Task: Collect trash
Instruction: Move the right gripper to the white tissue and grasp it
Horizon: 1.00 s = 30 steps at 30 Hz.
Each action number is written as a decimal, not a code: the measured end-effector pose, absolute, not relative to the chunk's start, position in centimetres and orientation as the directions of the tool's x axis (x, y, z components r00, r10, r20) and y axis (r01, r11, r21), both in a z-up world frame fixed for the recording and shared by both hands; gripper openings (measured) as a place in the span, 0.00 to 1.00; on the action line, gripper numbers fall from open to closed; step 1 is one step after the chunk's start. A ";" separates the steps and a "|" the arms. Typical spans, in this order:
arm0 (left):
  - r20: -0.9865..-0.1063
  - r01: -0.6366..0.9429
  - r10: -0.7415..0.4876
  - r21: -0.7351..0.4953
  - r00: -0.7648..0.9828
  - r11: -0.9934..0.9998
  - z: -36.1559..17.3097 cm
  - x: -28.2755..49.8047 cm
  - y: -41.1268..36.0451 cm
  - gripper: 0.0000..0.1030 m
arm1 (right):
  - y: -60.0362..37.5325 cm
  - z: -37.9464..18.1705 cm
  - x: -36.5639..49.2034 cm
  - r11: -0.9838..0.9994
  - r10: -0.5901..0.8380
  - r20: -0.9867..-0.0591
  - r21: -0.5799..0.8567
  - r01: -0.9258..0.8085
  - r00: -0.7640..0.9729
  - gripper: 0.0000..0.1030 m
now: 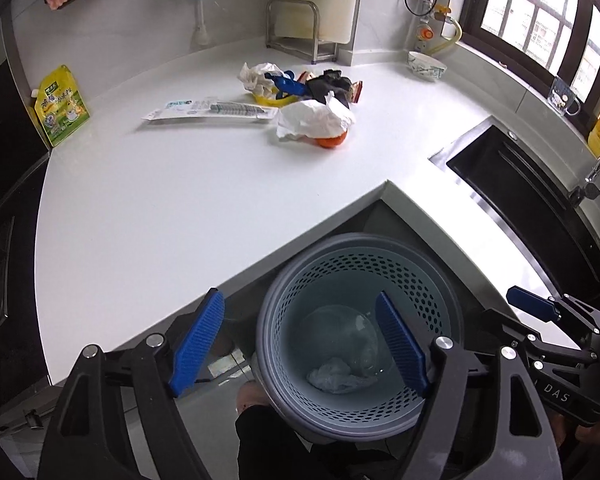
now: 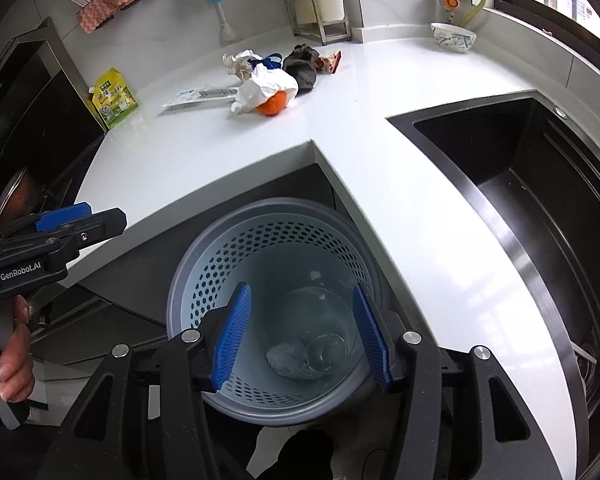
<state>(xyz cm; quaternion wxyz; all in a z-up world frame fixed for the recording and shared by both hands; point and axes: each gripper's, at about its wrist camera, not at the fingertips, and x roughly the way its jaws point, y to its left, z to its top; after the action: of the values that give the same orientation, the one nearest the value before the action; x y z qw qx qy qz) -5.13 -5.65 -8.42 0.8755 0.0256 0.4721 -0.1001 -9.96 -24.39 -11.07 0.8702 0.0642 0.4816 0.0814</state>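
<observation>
Left tool: the left tool (image 1: 300, 344) hangs over the bin with its blue ribbed pads spread wide, nothing between them, so it's let go.

Right tool: the right tool (image 2: 300, 334) is also above the bin, pads apart and gripping nothing. In the left wrist view it pokes in from the right edge (image 1: 540, 312).

Hand: a person's hand (image 2: 8, 364) is wrapped around the left tool's handle, seen at the left edge of the right wrist view.

Bin: a round grey-blue plastic trash basket with a perforated wall (image 1: 432, 292) sits on the floor, tucked into the inner corner notch of the white table (image 1: 160, 200).

Inside the bin: a crumpled whitish wad (image 1: 336, 376) lies on the bottom, right beside a clear cup-like piece (image 2: 326, 350); can't tell exactly what that one is.

Trash still on the table: a pile toward the back edge, with a white crumpled paper draped over an orange fruit (image 1: 330, 140), another crumpled white tissue (image 1: 256, 74), a dark rag (image 1: 328, 84), blue and yellow plastic bits (image 1: 282, 88) and a flat printed wrapper (image 1: 208, 110) to the left of the pile.

Other stuff: a yellow-green pouch (image 1: 60, 106) stands at the table's left edge, a patterned bowl (image 1: 426, 65) sits near the back right corner, and a black sink (image 2: 520, 168) is sunk into the right side.
</observation>
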 end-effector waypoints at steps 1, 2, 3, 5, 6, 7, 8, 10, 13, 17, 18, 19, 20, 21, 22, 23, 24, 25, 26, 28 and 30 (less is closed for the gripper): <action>-0.828 0.198 -0.155 -0.054 0.539 0.979 -8.1 -4.8 -5.3 0.75 | -24.1 -10.8 -9.5 0.979 0.202 -0.823 0.190 -0.079 0.530 0.50; -0.825 0.197 -0.157 -0.057 0.542 0.979 -7.8 -4.3 -4.9 0.75 | -23.8 -10.5 -9.1 0.979 0.200 -0.819 0.189 -0.077 0.538 0.51; -0.823 0.197 -0.158 -0.058 0.545 0.979 -7.6 -3.9 -4.6 0.75 | -23.5 -10.2 -8.5 0.980 0.197 -0.815 0.187 -0.073 0.546 0.51; -0.820 0.203 -0.163 -0.058 0.549 0.977 -7.2 -2.8 -4.0 0.75 | -23.0 -9.6 -7.6 0.981 0.187 -0.803 0.180 -0.069 0.565 0.51; -0.818 0.210 -0.165 -0.055 0.551 0.976 -7.0 -2.1 -3.7 0.75 | -22.7 -9.3 -7.1 0.982 0.181 -0.799 0.179 -0.061 0.573 0.51; -0.817 0.218 -0.166 -0.051 0.552 0.975 -6.9 -1.5 -3.4 0.75 | -22.4 -9.2 -6.4 0.983 0.174 -0.796 0.179 -0.050 0.580 0.52; -0.817 0.226 -0.167 -0.046 0.552 0.973 -6.7 -0.8 -3.0 0.75 | -22.1 -9.0 -5.7 0.983 0.167 -0.794 0.178 -0.039 0.584 0.52; -0.813 0.246 -0.177 -0.043 0.555 0.968 -6.3 0.8 -2.3 0.75 | -21.3 -8.5 -4.2 0.984 0.155 -0.790 0.179 -0.018 0.593 0.52; -0.802 0.277 -0.192 -0.035 0.566 0.960 -5.7 3.2 -1.4 0.76 | -20.0 -7.9 -2.0 0.987 0.121 -0.784 0.161 0.012 0.609 0.53; -0.795 0.324 -0.219 -0.031 0.565 0.946 -5.3 6.5 -0.3 0.76 | -18.2 -7.6 1.1 0.991 0.078 -0.770 0.128 0.034 0.633 0.55; -0.795 0.336 -0.225 -0.028 0.564 0.941 -5.3 7.3 -0.1 0.76 | -17.8 -7.7 2.0 0.993 0.066 -0.768 0.115 0.037 0.637 0.55; -0.793 0.348 -0.232 -0.027 0.564 0.937 -5.4 8.0 0.1 0.76 | -17.3 -7.8 2.9 0.994 0.053 -0.766 0.102 0.040 0.641 0.55; -0.791 0.362 -0.242 -0.028 0.562 0.932 -5.5 8.7 0.3 0.76 | -16.8 -7.9 3.7 0.995 0.042 -0.764 0.093 0.046 0.644 0.55; -0.791 0.375 -0.251 -0.030 0.558 0.927 -5.7 9.5 0.4 0.76 | -16.4 -8.0 4.6 0.995 0.033 -0.762 0.088 0.053 0.646 0.55; -0.791 0.389 -0.263 -0.034 0.553 0.921 -6.0 10.2 0.6 0.76 | -16.0 -8.1 5.5 0.994 0.024 -0.762 0.085 0.062 0.648 0.55; -0.791 0.402 -0.273 -0.037 0.547 0.915 -6.2 10.9 0.6 0.76 | -15.7 -8.4 6.4 0.994 0.017 -0.760 0.082 0.070 0.649 0.55; -0.791 0.416 -0.282 -0.038 0.542 0.909 -6.5 11.7 0.7 0.77 | -15.4 -8.6 7.2 0.994 0.007 -0.760 0.077 0.079 0.650 0.55; -0.793 0.427 -0.288 -0.039 0.537 0.903 -6.9 12.3 0.8 0.77 | -15.2 -8.8 7.9 0.994 -0.005 -0.759 0.069 0.088 0.651 0.55; -0.795 0.436 -0.291 -0.038 0.532 0.899 -7.3 13.0 0.9 0.77 | -14.9 -9.1 8.6 0.993 -0.015 -0.759 0.063 0.096 0.651 0.55; -0.800 0.448 -0.295 -0.037 0.523 0.893 -8.0 14.3 1.1 0.77 | -14.5 -9.7 9.9 0.993 -0.035 -0.760 0.048 0.110 0.649 0.55; -0.805 0.454 -0.299 -0.041 0.513 0.890 -8.6 15.6 1.5 0.77 | -14.3 -10.2 11.1 0.992 -0.057 -0.760 0.029 0.122 0.647 0.55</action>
<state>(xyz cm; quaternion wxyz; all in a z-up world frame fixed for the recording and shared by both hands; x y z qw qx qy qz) 15.56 1.48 -8.63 0.8654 0.0879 0.4428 -0.2176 11.11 -14.26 -10.15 0.9068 0.0388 0.4169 -0.0493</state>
